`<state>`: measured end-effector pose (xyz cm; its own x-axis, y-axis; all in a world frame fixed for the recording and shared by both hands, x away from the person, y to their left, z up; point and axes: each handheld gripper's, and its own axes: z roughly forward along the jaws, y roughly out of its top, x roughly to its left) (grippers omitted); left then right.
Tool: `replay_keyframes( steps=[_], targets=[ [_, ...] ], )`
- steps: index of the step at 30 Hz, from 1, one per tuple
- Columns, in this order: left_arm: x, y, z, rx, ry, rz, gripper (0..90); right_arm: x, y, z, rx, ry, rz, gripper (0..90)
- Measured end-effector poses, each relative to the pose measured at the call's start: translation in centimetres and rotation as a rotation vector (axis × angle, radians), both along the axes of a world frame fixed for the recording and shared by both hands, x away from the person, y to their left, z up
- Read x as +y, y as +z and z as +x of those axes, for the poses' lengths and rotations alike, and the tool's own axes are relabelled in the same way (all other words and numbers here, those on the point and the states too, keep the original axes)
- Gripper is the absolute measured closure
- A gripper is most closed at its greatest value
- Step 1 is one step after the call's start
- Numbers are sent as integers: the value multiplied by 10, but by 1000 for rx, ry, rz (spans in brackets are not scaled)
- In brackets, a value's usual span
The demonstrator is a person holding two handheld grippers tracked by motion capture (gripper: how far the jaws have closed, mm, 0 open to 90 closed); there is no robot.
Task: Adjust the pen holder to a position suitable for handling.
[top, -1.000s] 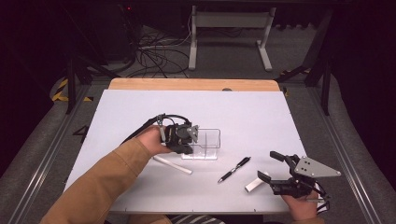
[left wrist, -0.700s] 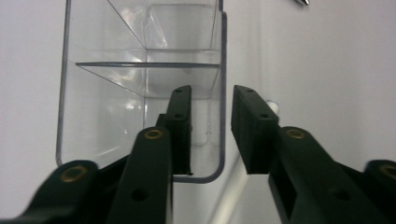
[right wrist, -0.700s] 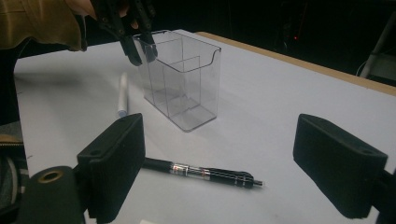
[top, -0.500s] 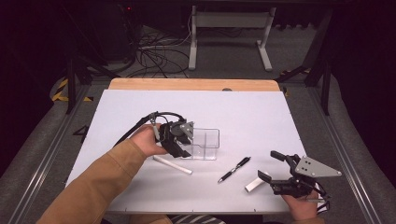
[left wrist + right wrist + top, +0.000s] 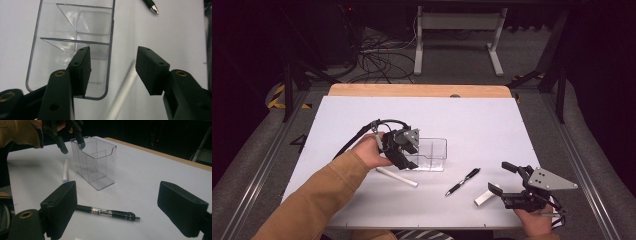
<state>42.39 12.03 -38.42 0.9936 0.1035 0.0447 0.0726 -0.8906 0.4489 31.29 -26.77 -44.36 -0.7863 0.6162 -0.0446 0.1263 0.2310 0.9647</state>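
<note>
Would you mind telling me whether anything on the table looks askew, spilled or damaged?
Nothing stands out. The clear organizer stands upright and empty; the white pen, black pen and white eraser lie loose on the table, unspilled and intact.

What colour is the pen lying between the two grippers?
Black, with a clear section and silver tip; the pen shows best in the right gripper view.

**Right gripper cam: jaws wide over the pen**

My right gripper [image 5: 125,216] has both black jaws spread wide apart, nothing btwn them. Black pen [image 5: 107,212] lies flat on the white table [image 5: 155,170] just beyond the jaws, tip pointing right. Farther back, clear organizer box [image 5: 96,162] stands upright w/ inner dividers. White marker [image 5: 65,171] lies to its left. Left gripper [image 5: 70,141] hangs at the box's top rim, jaws apart, one inside, one outside.
</note>
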Motion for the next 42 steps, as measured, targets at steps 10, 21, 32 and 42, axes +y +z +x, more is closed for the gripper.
replay_keyframes(
  steps=[10,21,32,42],
  targets=[
    [3,1,2,19,27,-8,766,1,0,0,2,6,-1,165],
    [2,1,2,7,32,-9,850,1,-1,1,4,9,1,164],
    [12,9,-6,-23,39,-66,596,1,0,0,-1,4,-5,161],
    [46,29,-31,-86,125,-241,475,5,12,-1,-45,8,-27,124]
  ],
)
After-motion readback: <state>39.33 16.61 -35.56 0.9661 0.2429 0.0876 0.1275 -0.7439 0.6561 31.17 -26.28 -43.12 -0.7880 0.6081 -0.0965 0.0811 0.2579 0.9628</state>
